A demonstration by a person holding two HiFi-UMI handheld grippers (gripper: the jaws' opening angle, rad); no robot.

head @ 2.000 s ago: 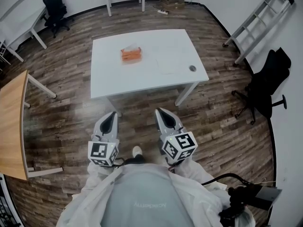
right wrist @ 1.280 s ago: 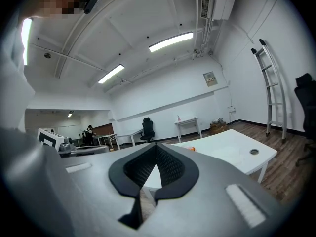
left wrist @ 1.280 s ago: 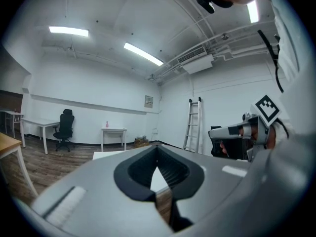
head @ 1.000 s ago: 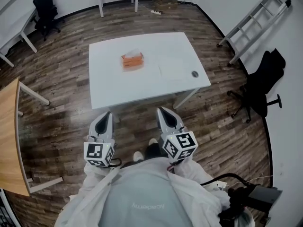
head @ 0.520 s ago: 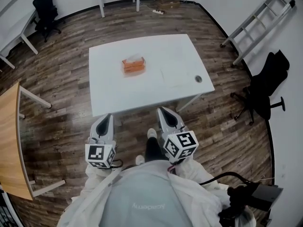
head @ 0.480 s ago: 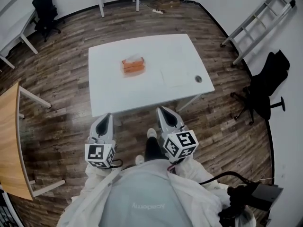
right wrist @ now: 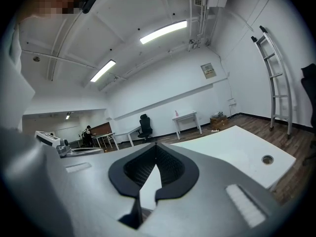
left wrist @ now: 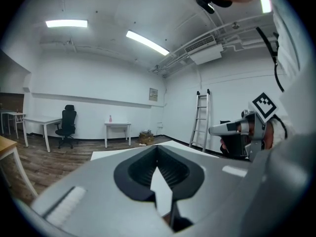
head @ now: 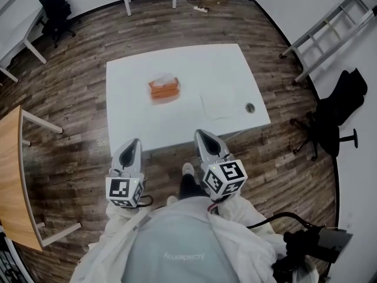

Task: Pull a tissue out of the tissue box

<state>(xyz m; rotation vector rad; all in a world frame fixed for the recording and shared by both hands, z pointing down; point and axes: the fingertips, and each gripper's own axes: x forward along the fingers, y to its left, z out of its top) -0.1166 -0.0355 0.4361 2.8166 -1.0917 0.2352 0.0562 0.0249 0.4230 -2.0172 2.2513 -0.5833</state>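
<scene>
- The tissue box [head: 164, 89], orange with a white tissue poking from its top, sits on the white table [head: 194, 63], left of the table's middle and well apart from both grippers
- The left gripper [head: 135, 141] is held level in front of the person, its tip just short of the table's near edge; in the left gripper view its jaws are pressed together at the tips with nothing between them
- The right gripper [head: 199, 133] is beside it, its tip over the near edge of the table; its jaws too are pressed together and empty
- What looks like a thin pale sheet [head: 217, 106] lies flat on the table to the right of the box, though it is too faint to be sure; a small round hole [head: 250, 107] sits just beyond it, near the right edge
- A ladder [head: 330, 31] leans on the wall at the right; a black chair [head: 339, 108] stands below it; a wooden table [head: 12, 175] is at the left edge
</scene>
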